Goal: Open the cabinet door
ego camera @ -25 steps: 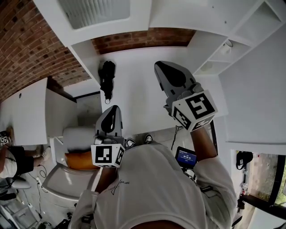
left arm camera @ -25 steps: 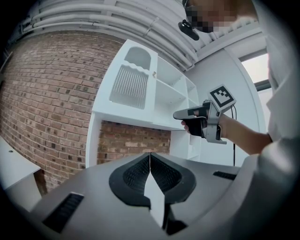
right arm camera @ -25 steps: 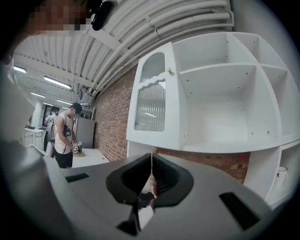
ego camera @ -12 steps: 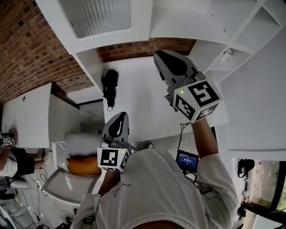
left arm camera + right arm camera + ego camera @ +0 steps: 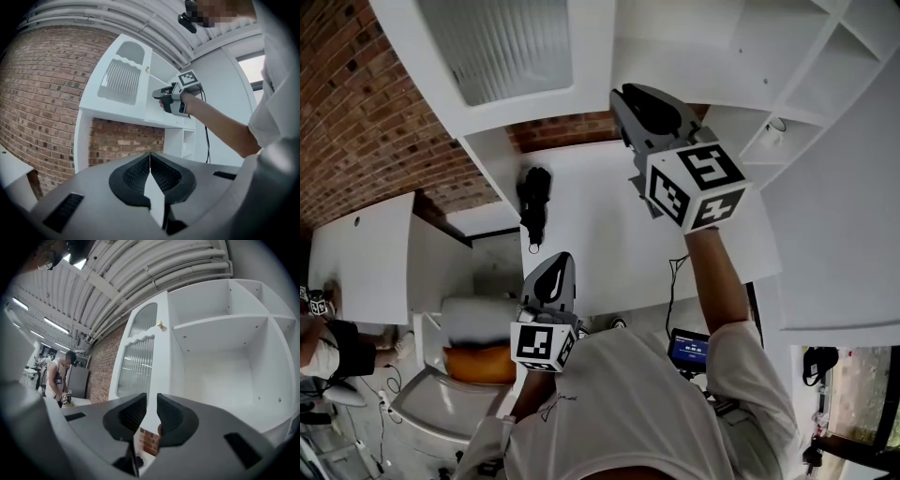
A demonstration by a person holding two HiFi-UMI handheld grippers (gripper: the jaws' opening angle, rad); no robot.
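Observation:
The white cabinet door has a ribbed glass panel and a small gold knob. In the right gripper view the door stands left of the open shelves and looks flush with the cabinet front. My right gripper is raised close to the door's edge, below the knob. Its jaws are opening, with a narrow gap and nothing between them. My left gripper hangs lower, shut and empty, its pads pressed together. The left gripper view shows the right gripper near the door.
Open white shelves adjoin the door on the right. A brick wall runs behind. A black device sits below the cabinet. A person works at a table to the far left. A small screen glows low down.
My right gripper has risen toward the upper cabinet and its jaws have parted slightly. The left gripper has hardly moved.

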